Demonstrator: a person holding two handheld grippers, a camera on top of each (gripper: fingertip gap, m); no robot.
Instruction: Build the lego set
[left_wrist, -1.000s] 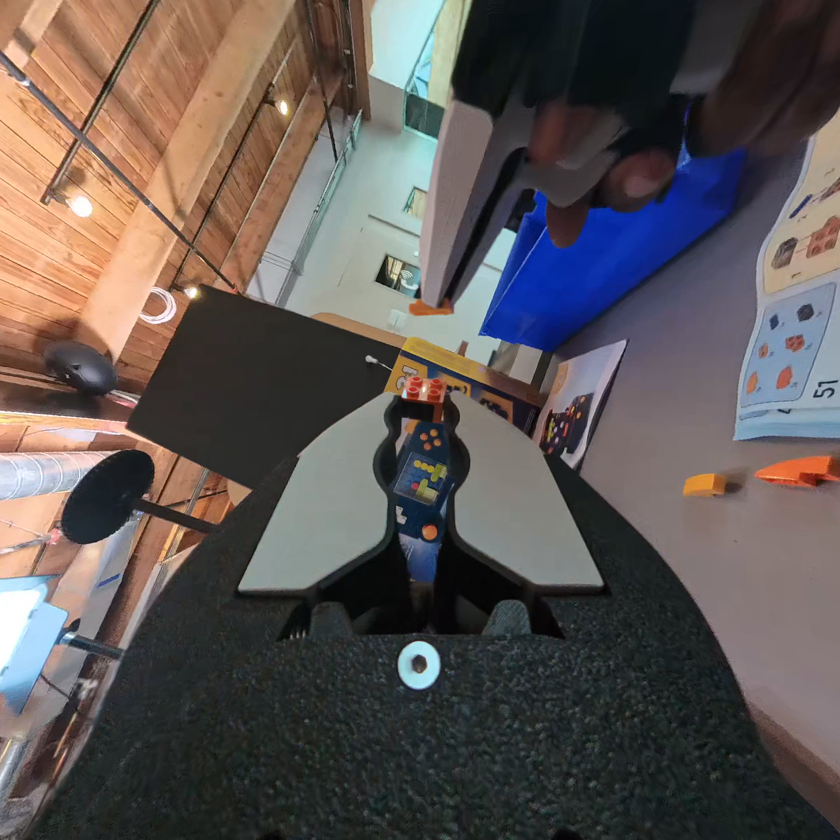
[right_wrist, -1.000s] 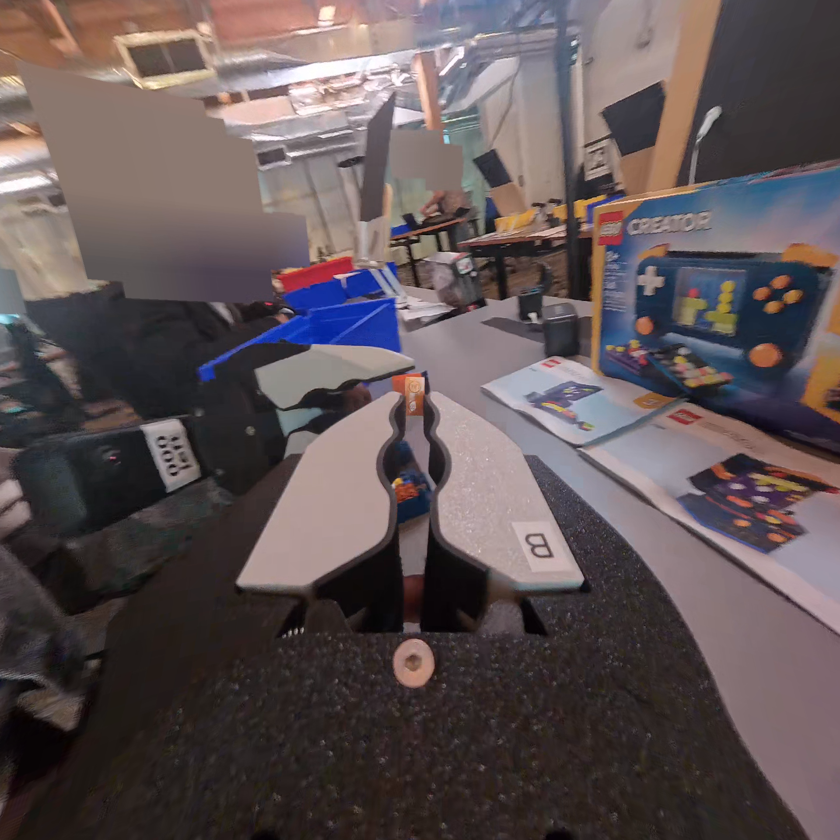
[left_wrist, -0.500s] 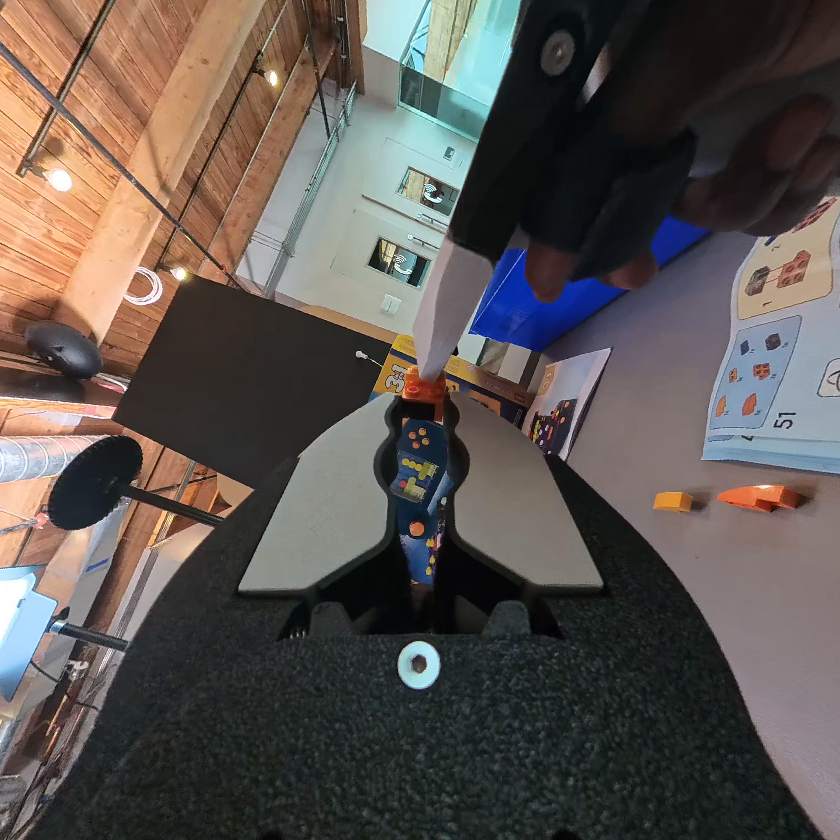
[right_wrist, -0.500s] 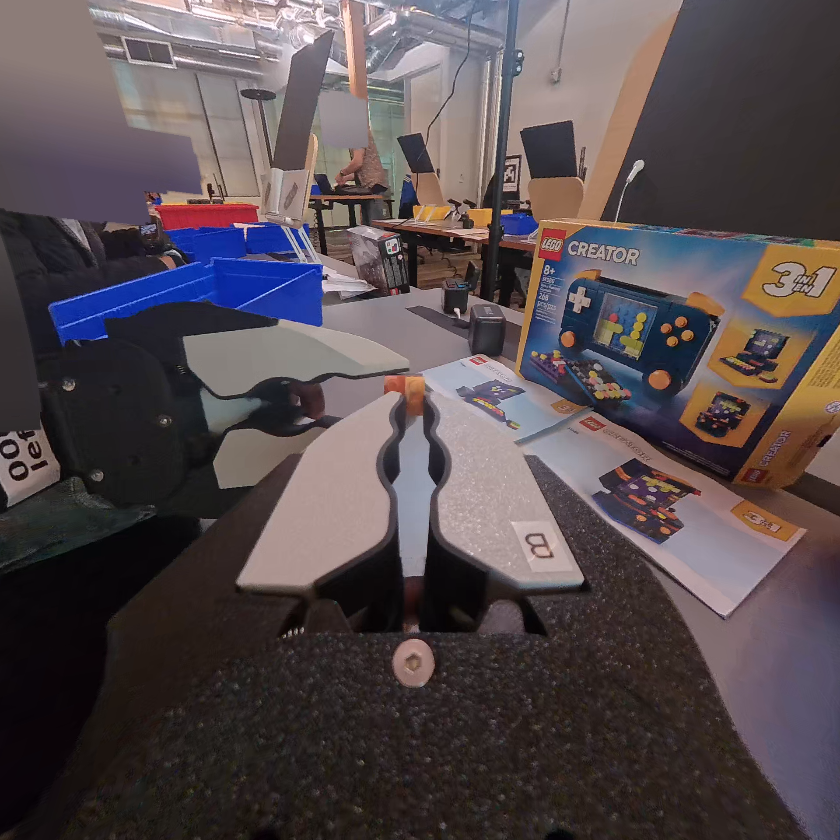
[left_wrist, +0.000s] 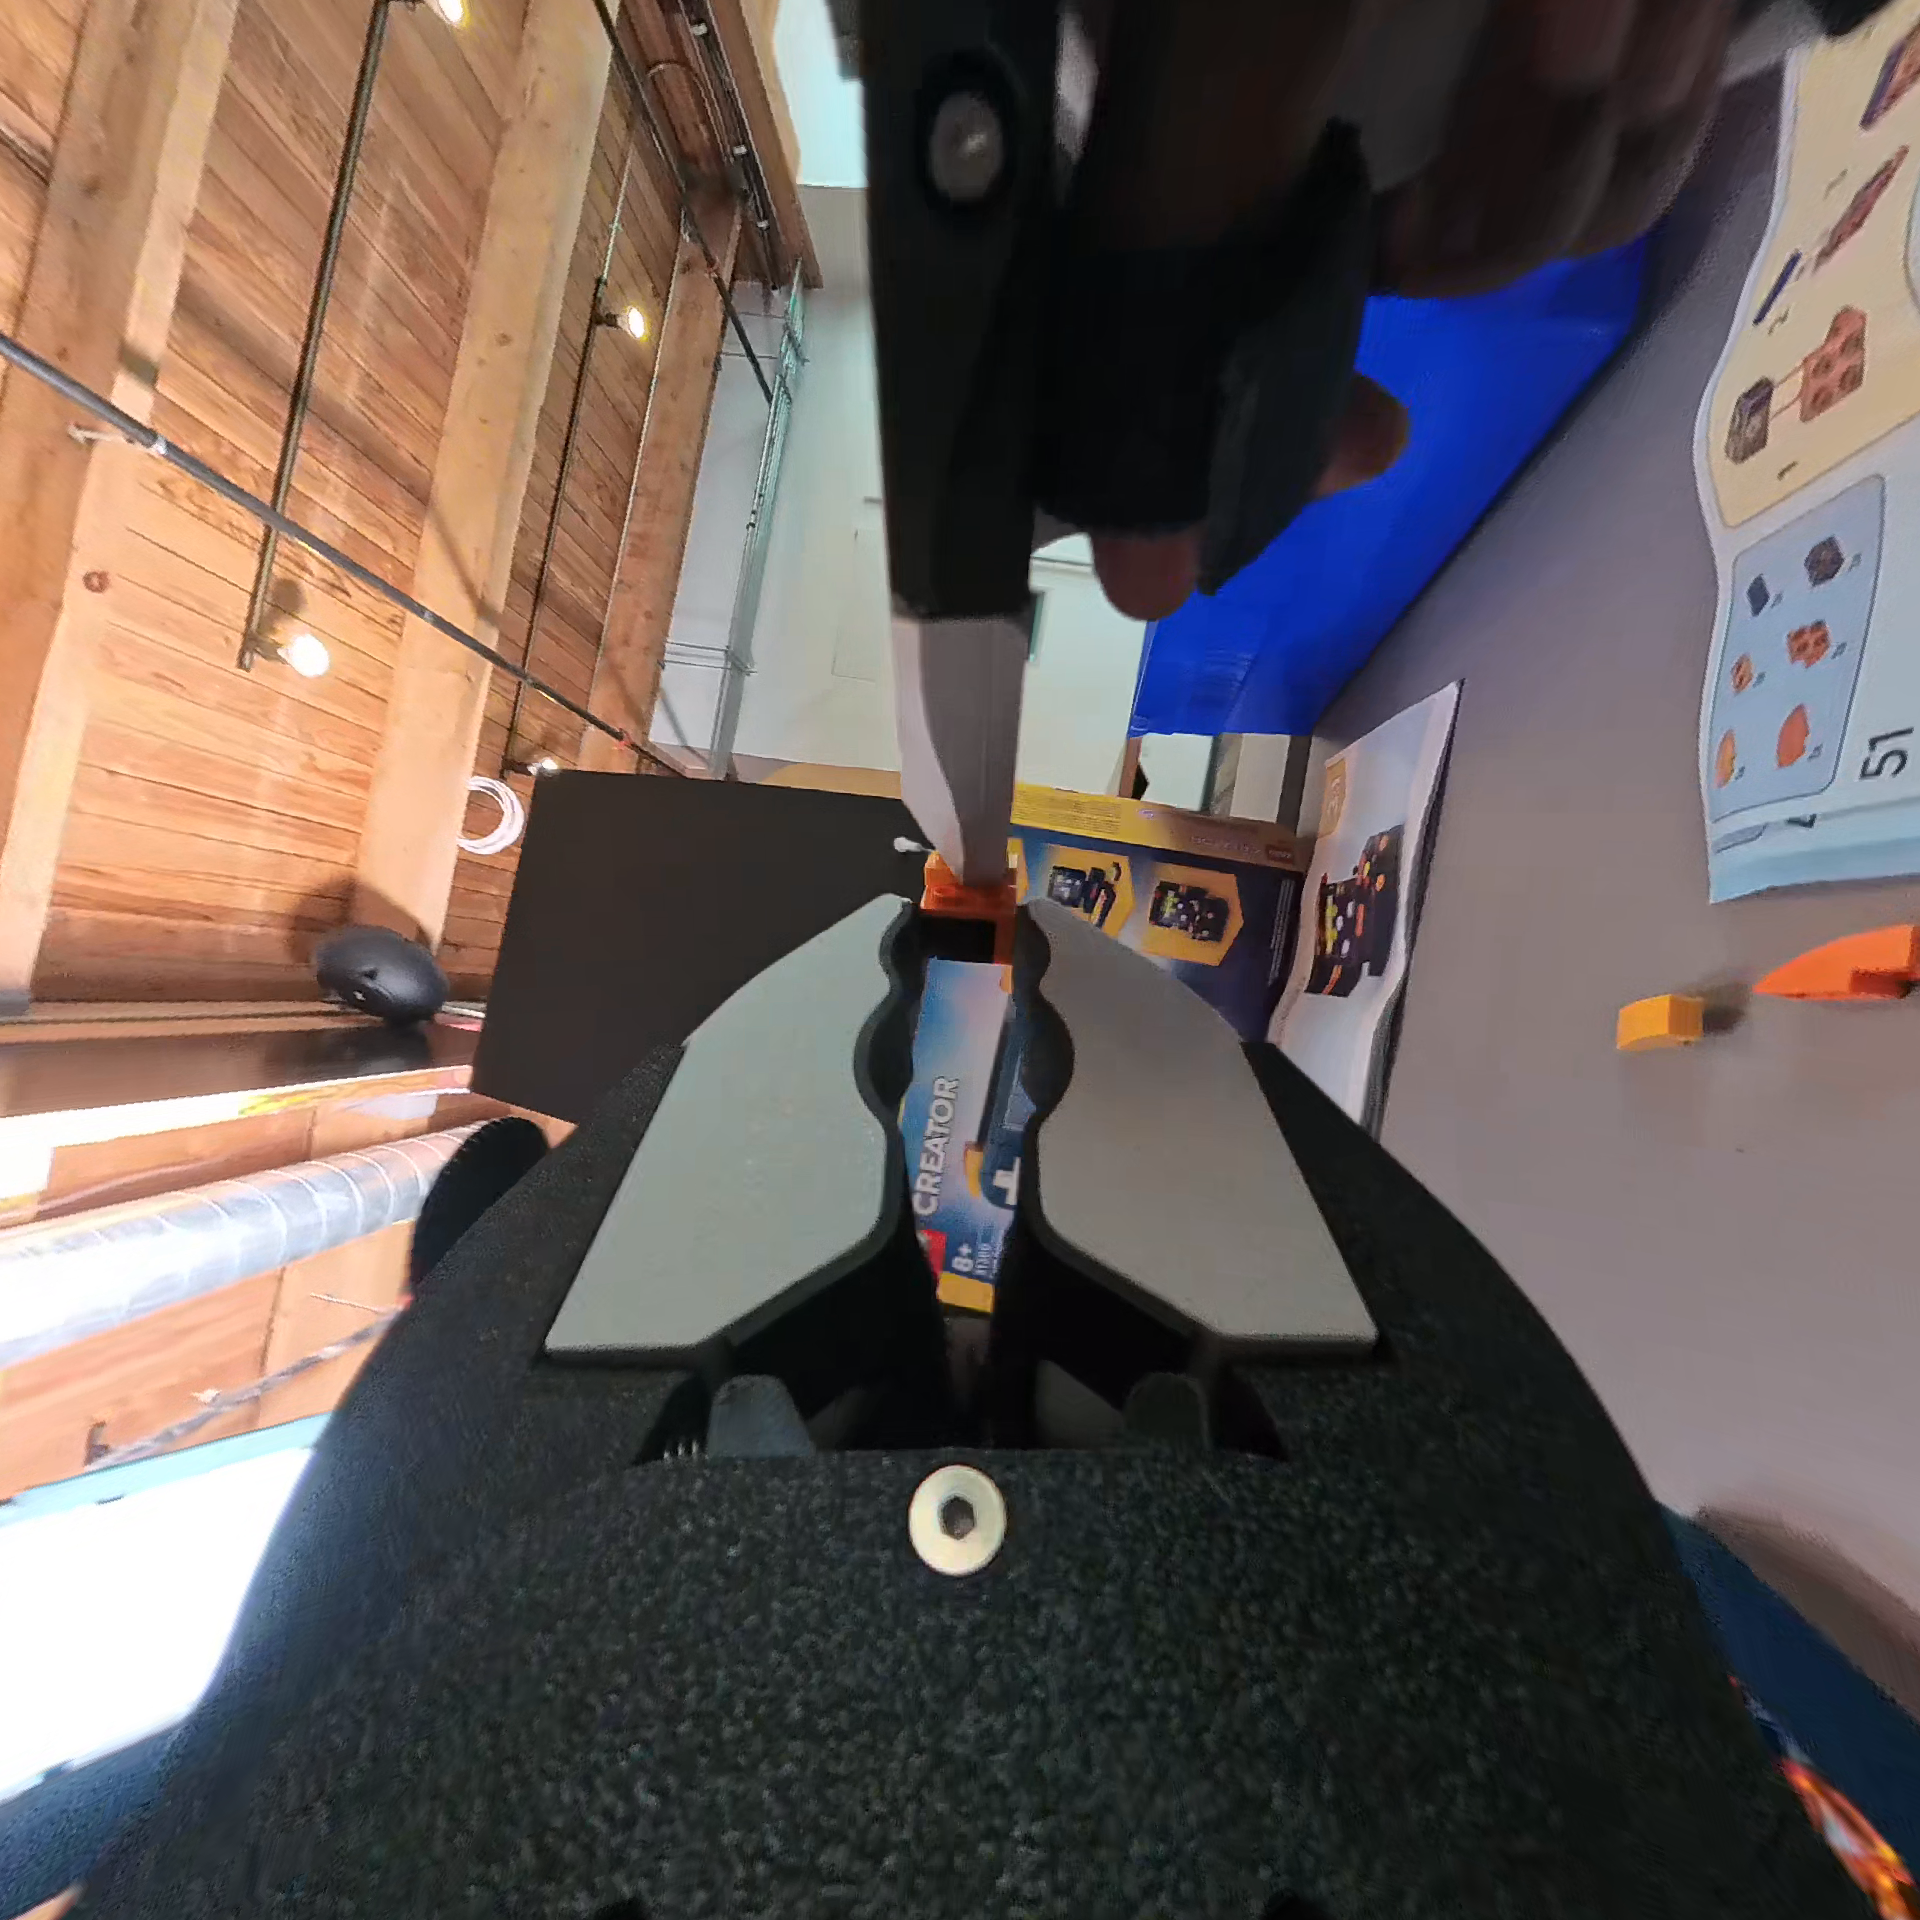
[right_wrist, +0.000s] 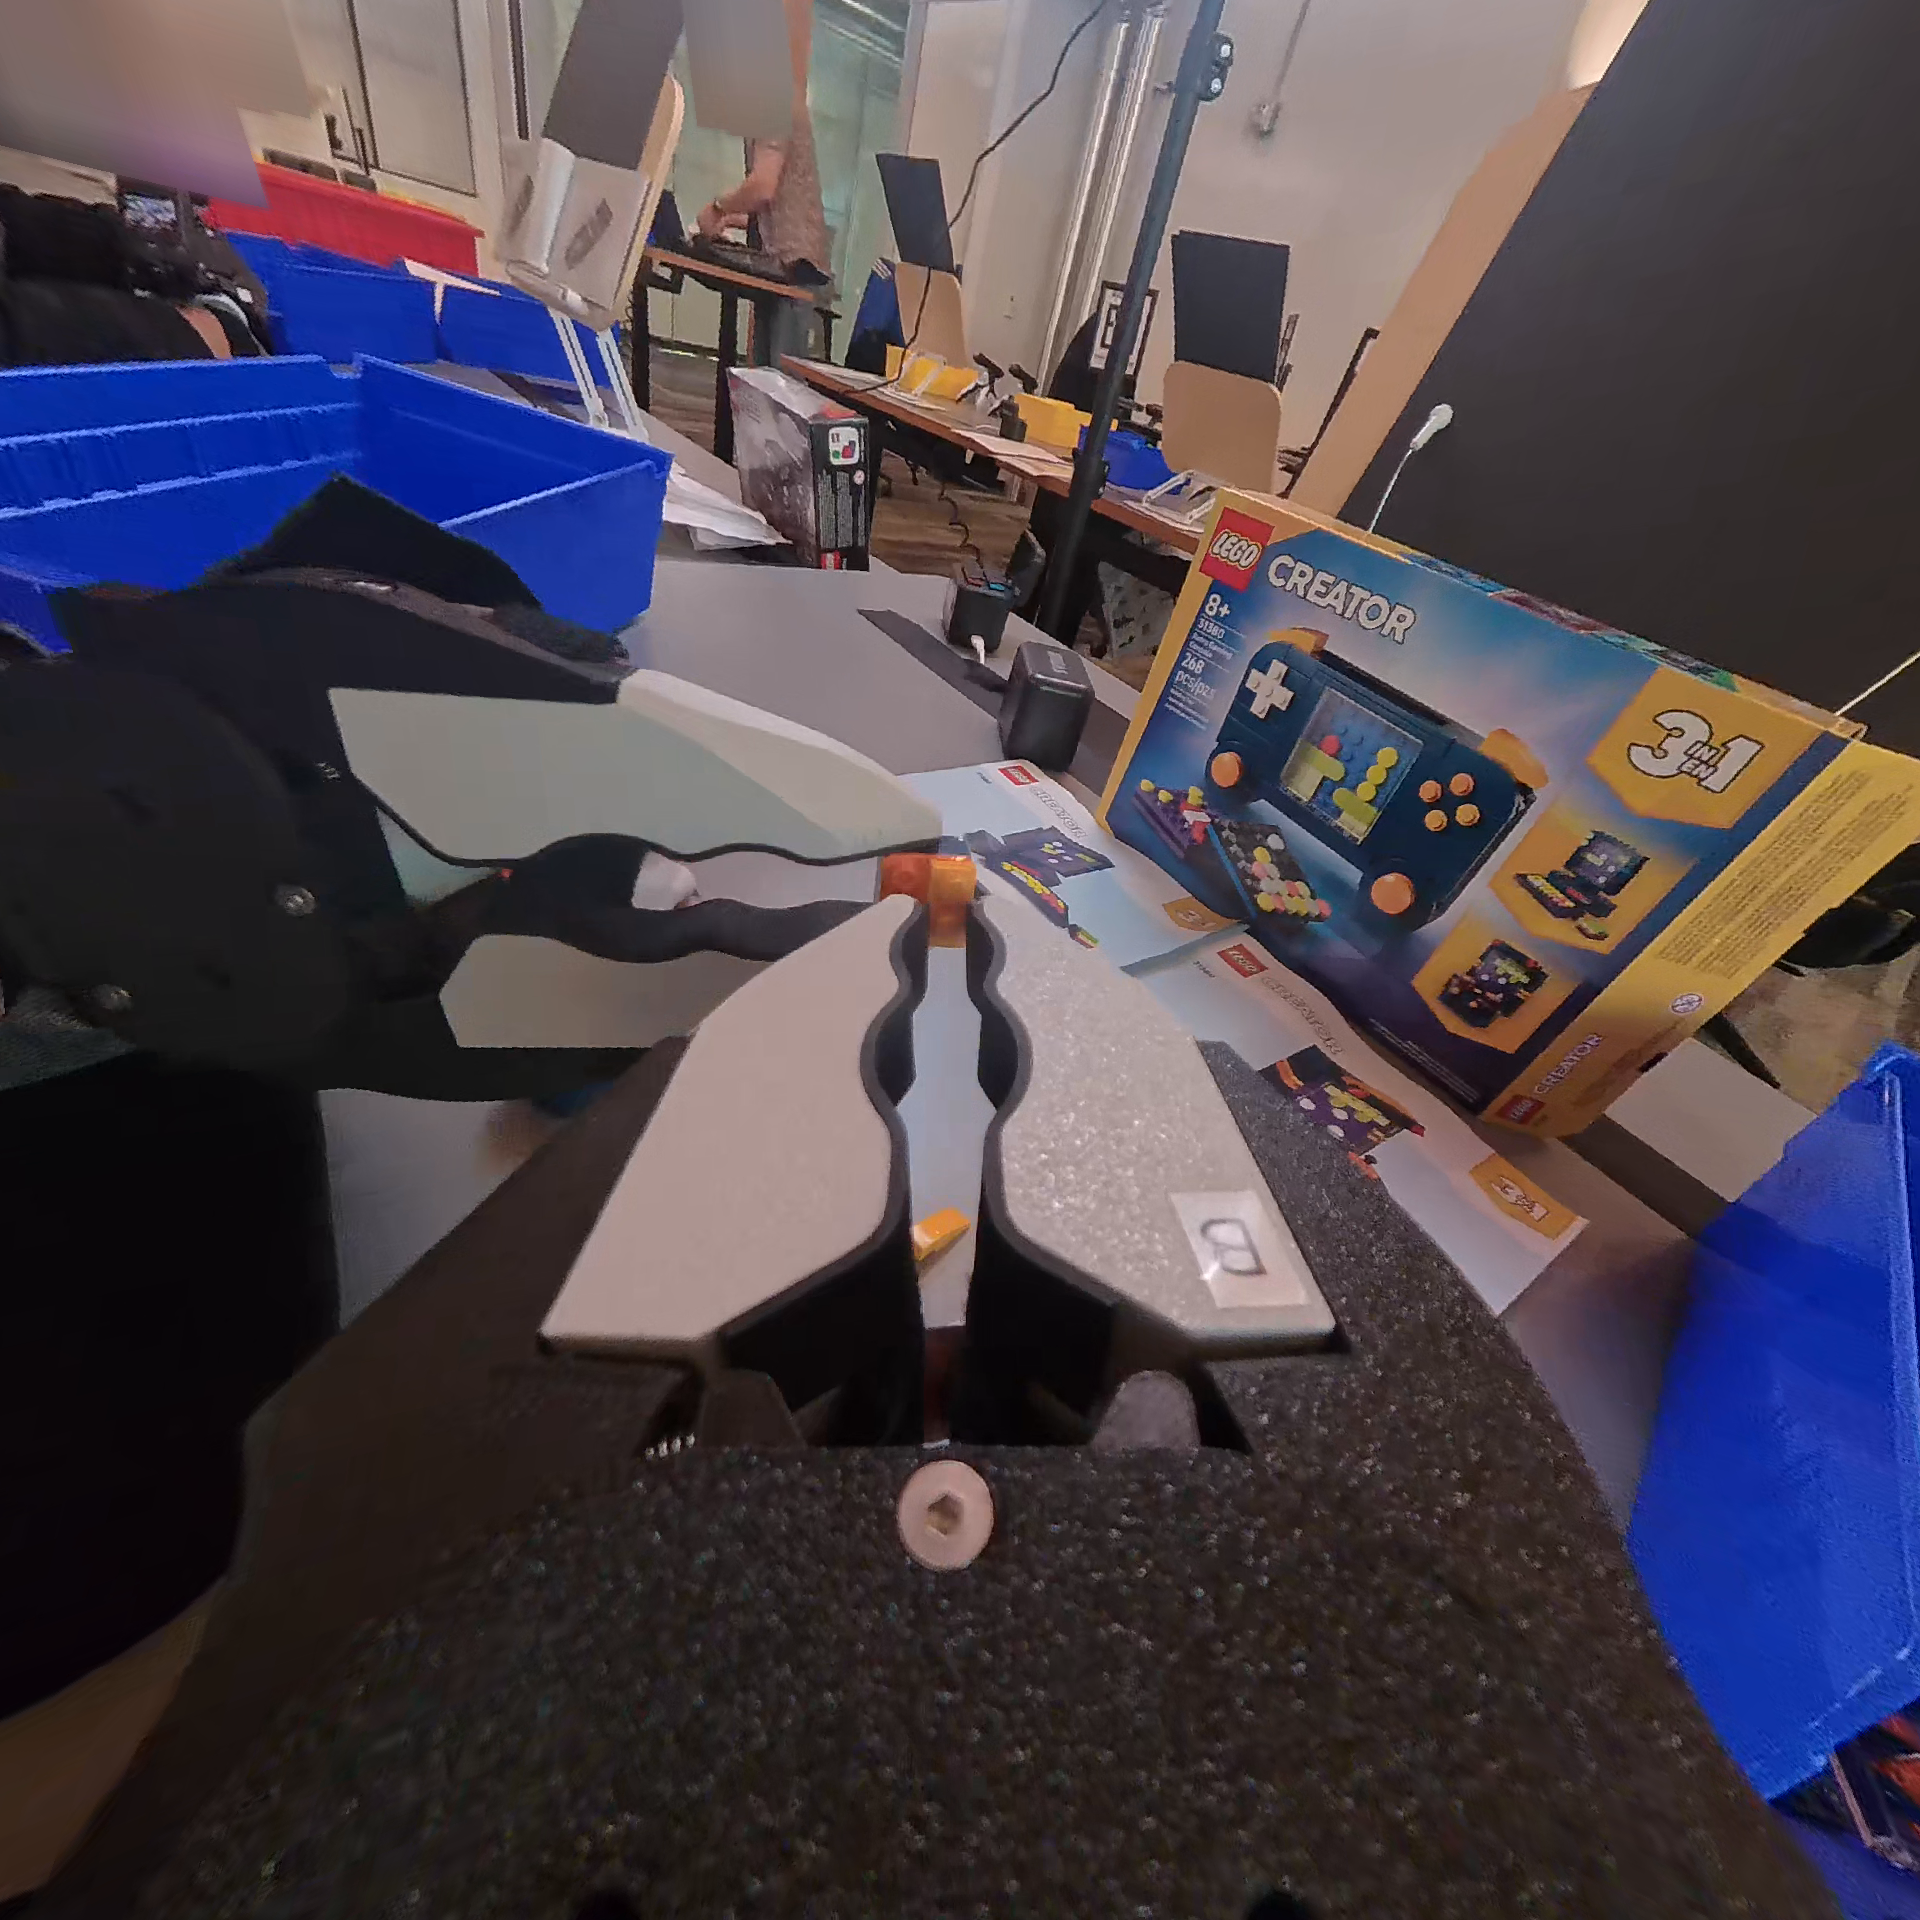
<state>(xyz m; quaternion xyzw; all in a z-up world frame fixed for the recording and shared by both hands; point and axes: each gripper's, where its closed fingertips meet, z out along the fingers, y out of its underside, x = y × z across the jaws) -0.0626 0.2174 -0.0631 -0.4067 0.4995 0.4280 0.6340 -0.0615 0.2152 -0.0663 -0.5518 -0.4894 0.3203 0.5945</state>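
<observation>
Above the grey table (right_wrist: 790, 644), in front of a big blue-and-yellow toy box (right_wrist: 1507, 790), the left gripper (left_wrist: 966, 920) is clamped narrowly on an orange-and-black studded brick (left_wrist: 966, 914). The right gripper (right_wrist: 940, 909) pinches a smaller, translucent orange brick (right_wrist: 943, 888) against it, the two pieces touching.

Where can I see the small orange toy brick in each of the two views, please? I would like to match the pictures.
Left wrist view: the orange brick sits just above centre, clamped at the tips of the left hand-held gripper, with the other gripper's fingers coming down onto it.
Right wrist view: it is at centre, where both grippers' tips meet.
Shared landmark: the blue and yellow toy box.
</observation>
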